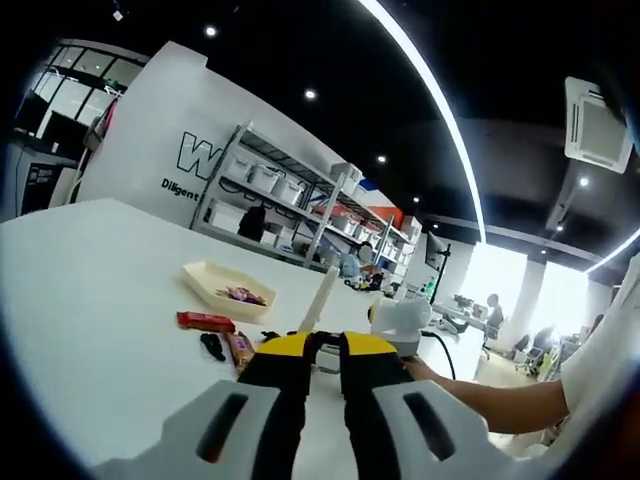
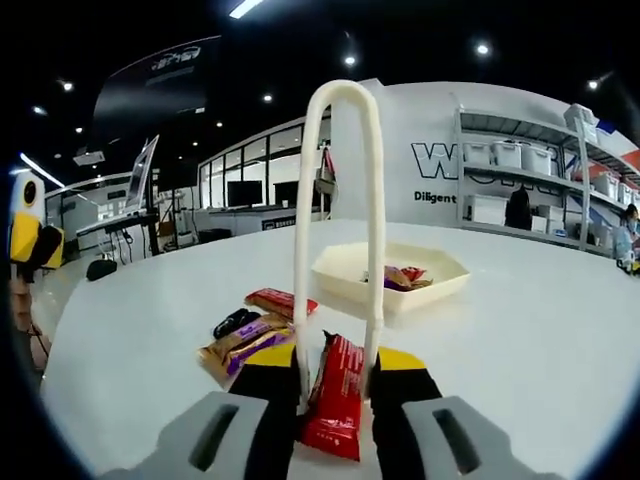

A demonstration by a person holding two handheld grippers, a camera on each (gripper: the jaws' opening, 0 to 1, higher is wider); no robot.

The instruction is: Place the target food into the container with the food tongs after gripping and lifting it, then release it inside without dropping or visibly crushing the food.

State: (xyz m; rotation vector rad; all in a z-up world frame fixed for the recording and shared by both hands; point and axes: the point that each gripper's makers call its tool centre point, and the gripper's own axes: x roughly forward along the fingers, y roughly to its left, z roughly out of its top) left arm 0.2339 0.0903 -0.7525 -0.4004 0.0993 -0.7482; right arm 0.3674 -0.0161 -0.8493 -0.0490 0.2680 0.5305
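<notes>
While right tongs (image 2: pixel 338 385) clamp red packet (image 2: pixel 335 410) | left tongs (image 1: pixel 320 362) together | tray (image 2: pixel 392 270) beyond

Both views are bright below and dark above. Light comes from round ceiling spots (image 2: pixel 483 48) and a long strip light (image 1: pixel 430 95) that bends with the fisheye. In the left gripper view, windows (image 1: pixel 525 290) far back are blown out to white. The white table (image 1: pixel 90 300) reflects evenly with mild glare, and shadows under the packets are faint and soft. Straight lines bow near the edges. Nearby jaws look slightly soft; distant shelves (image 2: pixel 545 185) stay fairly sharp. No motion blur shows.
</notes>
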